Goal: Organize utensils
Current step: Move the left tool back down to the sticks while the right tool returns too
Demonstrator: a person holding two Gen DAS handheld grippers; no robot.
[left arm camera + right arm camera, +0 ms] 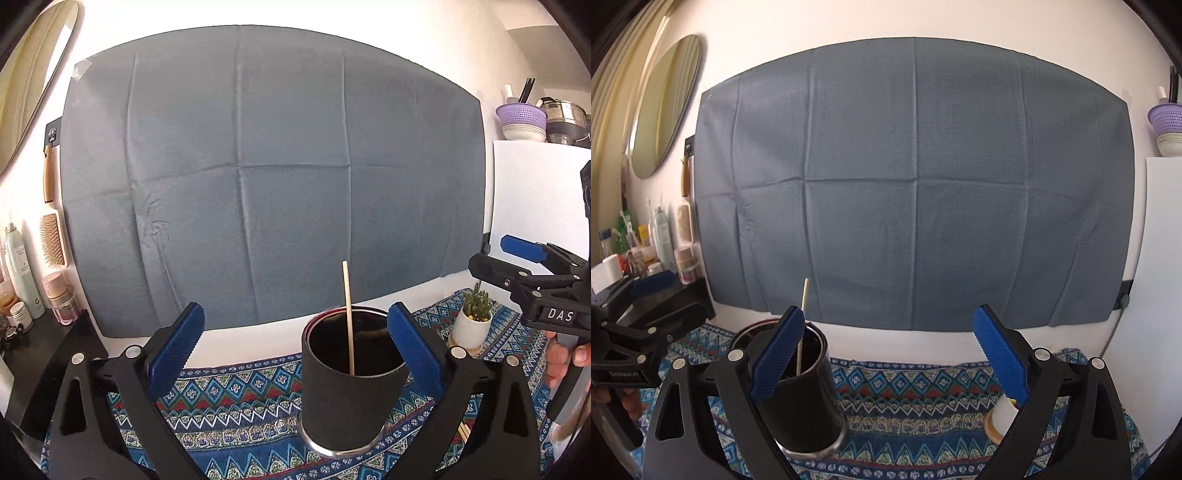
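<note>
A black cylindrical holder (349, 384) is seen standing upright on a patterned blue cloth (236, 402), its metal base rim visible at the bottom. One wooden chopstick (348, 317) is lodged inside it, leaning slightly and rising well above the rim. The left gripper (295, 343) is held low over the cloth with its blue-padded fingers (177, 343) spread wide; nothing is clamped, and the holder is placed between them, just beside the right-hand pad without clear contact. From the right wrist view the right gripper (888, 354) is likewise noted with fingers far apart and empty; its left pad (777, 356) overlaps the holder (809, 398) in the picture, though whether it touches cannot be told. The chopstick (802, 325) is seen there too, protruding behind that pad. Two further wooden stick ends (463, 432) are glimpsed lying on the cloth beside the left gripper's right arm. A small cactus in a white pot (472, 325) is set on a coaster near the cloth's far right corner. A grey-blue fabric sheet (273, 173) is hung on the wall behind. Toiletry bottles (22, 273) and a hairbrush (53, 240) are noted at the left, a purple colander (521, 114) at the upper right.
</note>
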